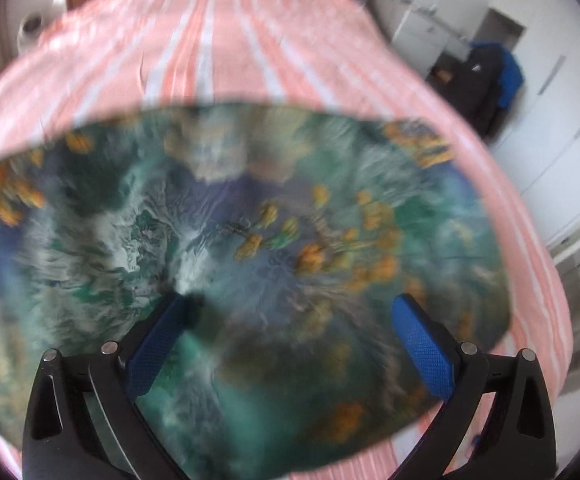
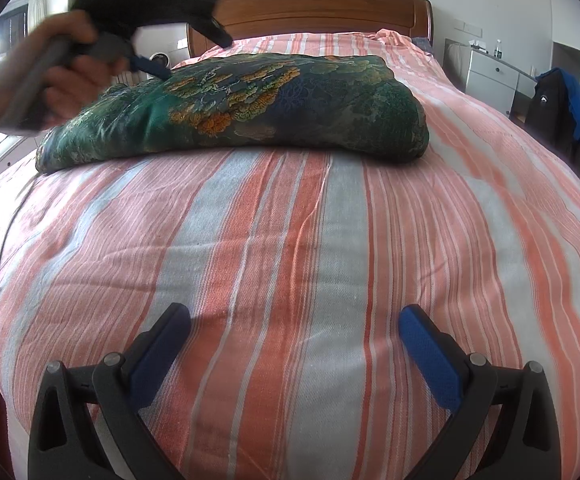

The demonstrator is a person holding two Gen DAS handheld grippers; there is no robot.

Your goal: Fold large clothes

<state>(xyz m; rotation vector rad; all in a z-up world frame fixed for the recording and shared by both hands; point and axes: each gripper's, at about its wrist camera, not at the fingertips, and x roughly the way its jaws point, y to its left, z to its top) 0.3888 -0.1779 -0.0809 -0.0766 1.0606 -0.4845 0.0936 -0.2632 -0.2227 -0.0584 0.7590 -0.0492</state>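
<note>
Striped salmon-and-grey bedspread [image 2: 290, 240], coarse weave, faintly wrinkled, nearest; right tool [image 2: 294, 322] low over it, blue pads spread apart, empty. Farther up the bed, folded garment [image 2: 250, 108]: slick, satiny green-blue cloth with orange blossoms, puffy, edges rounded rather than creased. Left tool [image 1: 290, 308] over its left part, pads apart, gripping nothing. Best now: press flat, smooth outward, square the bulging corners. Beyond, wooden headboard [image 2: 310, 4].

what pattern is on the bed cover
Stripes in salmon pink, orange and pale grey-white on the bed cover, clearest in the right wrist view.
</note>
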